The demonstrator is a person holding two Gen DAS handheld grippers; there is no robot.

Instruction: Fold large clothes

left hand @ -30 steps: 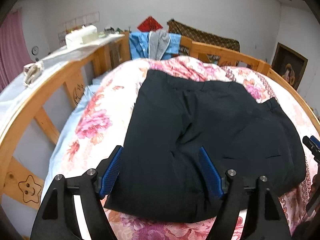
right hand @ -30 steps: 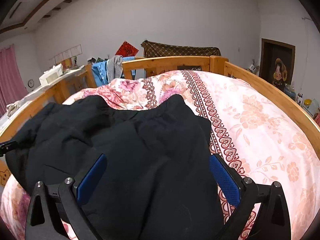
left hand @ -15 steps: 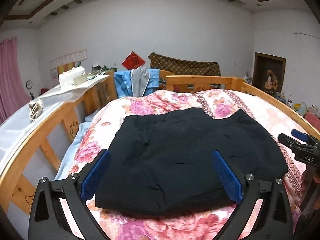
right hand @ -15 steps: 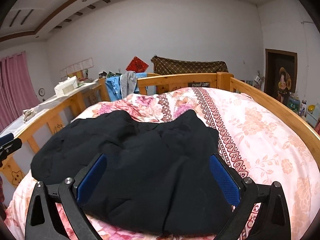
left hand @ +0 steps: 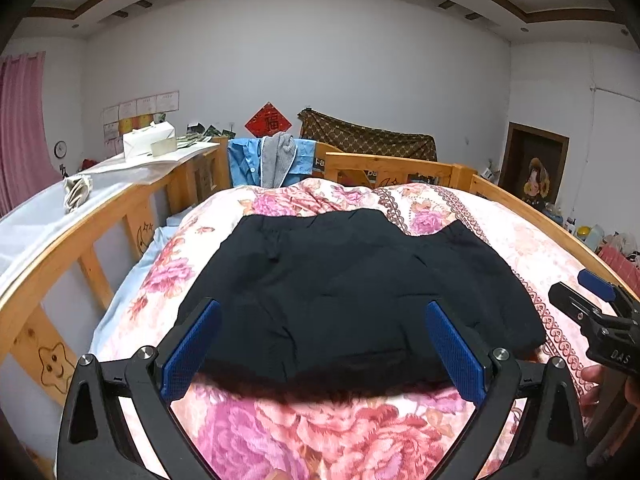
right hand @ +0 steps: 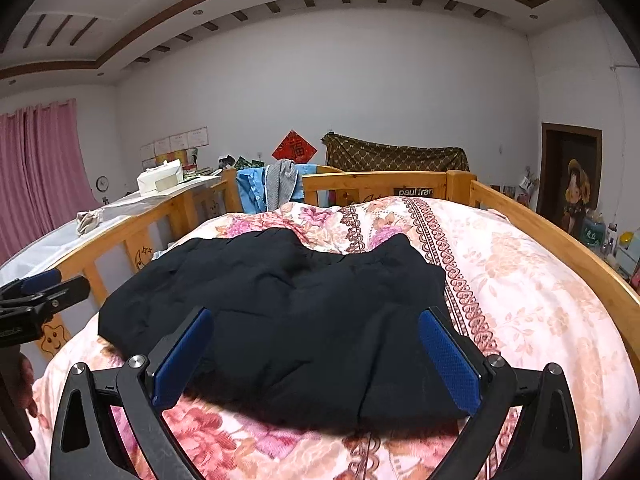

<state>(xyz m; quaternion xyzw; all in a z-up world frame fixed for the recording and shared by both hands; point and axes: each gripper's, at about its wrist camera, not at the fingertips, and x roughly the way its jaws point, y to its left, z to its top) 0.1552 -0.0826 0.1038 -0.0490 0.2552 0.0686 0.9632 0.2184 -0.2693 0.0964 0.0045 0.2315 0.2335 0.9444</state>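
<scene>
A black garment (left hand: 352, 264) lies folded into a wide, flat shape on the floral quilt (left hand: 320, 432) of a wooden bed. My left gripper (left hand: 322, 308) hovers over the garment's near edge, open wide, with nothing pinched between its blue pads (left hand: 192, 344). In the right wrist view the same garment (right hand: 288, 280) sits ahead of my right gripper (right hand: 316, 316), also open and holding nothing. Each gripper shows at the edge of the other's view: the right gripper (left hand: 592, 308) at the right, the left gripper (right hand: 44, 288) at the left.
Wooden bed rails (left hand: 80, 232) run along the left, the far end (right hand: 376, 184) and the right. Blue and grey clothes (left hand: 268, 160) hang over the headboard. A white shelf (left hand: 132, 168) with a box stands left of the bed. Bare quilt (right hand: 520, 280) spreads right of the garment.
Both grippers have drawn back and risen from the garment, which now looks farther off. The left jaws have widened. The garment stays flat on the quilt.
</scene>
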